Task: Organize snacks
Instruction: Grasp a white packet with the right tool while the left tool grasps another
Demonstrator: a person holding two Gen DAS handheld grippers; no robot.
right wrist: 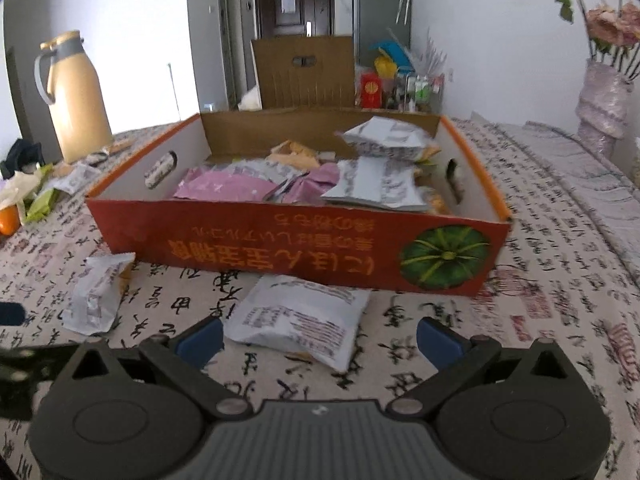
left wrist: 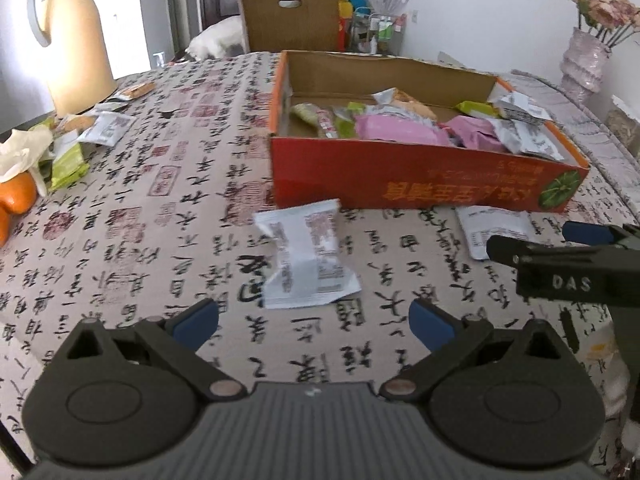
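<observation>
Left tool (left wrist: 314, 322) with blue-padded jaws spread apart, empty, just short of a white crinkled snack packet (left wrist: 306, 256) lying on the calligraphy-print desk cloth (left wrist: 160, 208). Right tool (right wrist: 320, 338) likewise spread, its left pad beside a second white flat snack packet (right wrist: 298, 320) before the red cardboard box (right wrist: 280, 248) of snacks

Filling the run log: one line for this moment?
left tool: open, before white packet | right tool: open, over second packet | red box: part filled
</observation>
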